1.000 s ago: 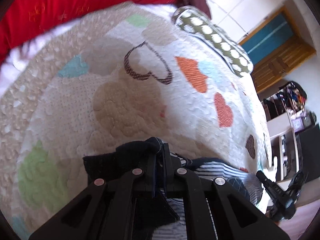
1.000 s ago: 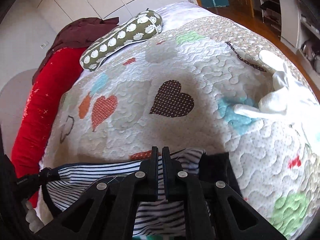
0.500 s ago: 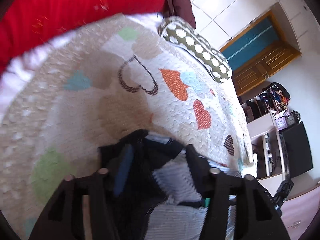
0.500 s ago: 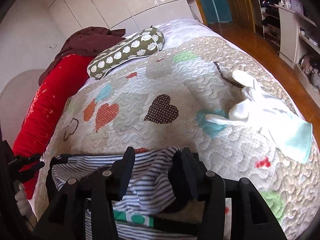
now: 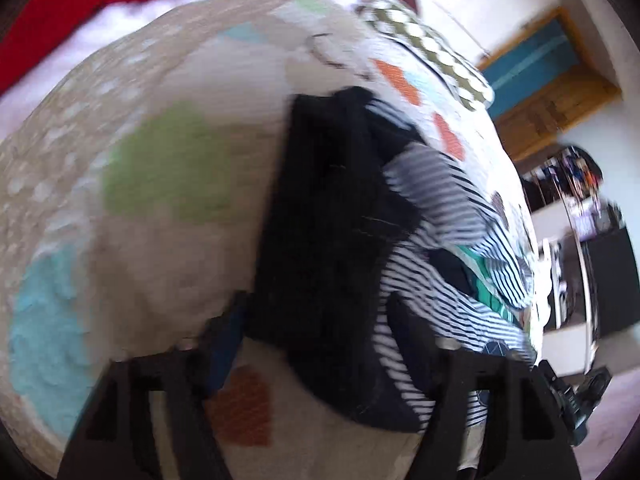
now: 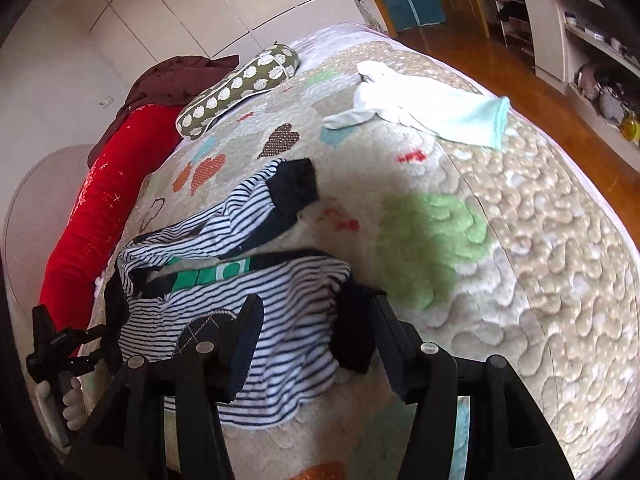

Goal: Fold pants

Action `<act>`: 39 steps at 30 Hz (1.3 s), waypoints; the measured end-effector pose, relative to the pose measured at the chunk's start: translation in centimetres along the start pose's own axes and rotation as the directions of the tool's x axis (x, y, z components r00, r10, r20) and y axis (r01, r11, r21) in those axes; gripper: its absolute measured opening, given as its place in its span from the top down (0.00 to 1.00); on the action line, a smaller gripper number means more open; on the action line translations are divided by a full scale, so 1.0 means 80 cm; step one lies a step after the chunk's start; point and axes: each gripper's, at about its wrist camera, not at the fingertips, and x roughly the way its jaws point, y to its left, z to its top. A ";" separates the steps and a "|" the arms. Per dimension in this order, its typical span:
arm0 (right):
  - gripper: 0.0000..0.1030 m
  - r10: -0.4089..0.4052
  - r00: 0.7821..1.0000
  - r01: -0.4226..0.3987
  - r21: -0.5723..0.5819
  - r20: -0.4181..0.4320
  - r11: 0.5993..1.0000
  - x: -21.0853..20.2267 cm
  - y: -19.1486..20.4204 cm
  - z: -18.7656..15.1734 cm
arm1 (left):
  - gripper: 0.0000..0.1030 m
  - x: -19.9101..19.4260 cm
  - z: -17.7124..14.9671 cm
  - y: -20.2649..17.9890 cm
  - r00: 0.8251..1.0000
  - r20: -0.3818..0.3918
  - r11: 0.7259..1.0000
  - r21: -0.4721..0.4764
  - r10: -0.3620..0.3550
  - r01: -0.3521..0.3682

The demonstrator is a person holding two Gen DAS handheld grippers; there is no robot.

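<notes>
On the heart-patterned quilt [image 6: 520, 240] the striped pants [image 6: 256, 320] lie bunched near its edge, both the left gripper [image 5: 320, 344] and right gripper [image 6: 316, 340] spread wide, gripping nothing, so I'd guess the loose fold slumps apart.

Navy-and-white striped pants [image 6: 280, 320], heart-patterned quilt [image 6: 520, 240].

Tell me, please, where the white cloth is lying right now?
In the right wrist view, the white cloth lies on the quilt at upper right, beyond the striped pants.
</notes>
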 end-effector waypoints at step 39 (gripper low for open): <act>0.60 -0.311 0.951 0.305 -0.219 0.008 0.927 0.098 0.051 0.128 | 0.64 -0.095 -0.027 -0.012 0.973 0.174 0.979 0.108 0.153 -0.173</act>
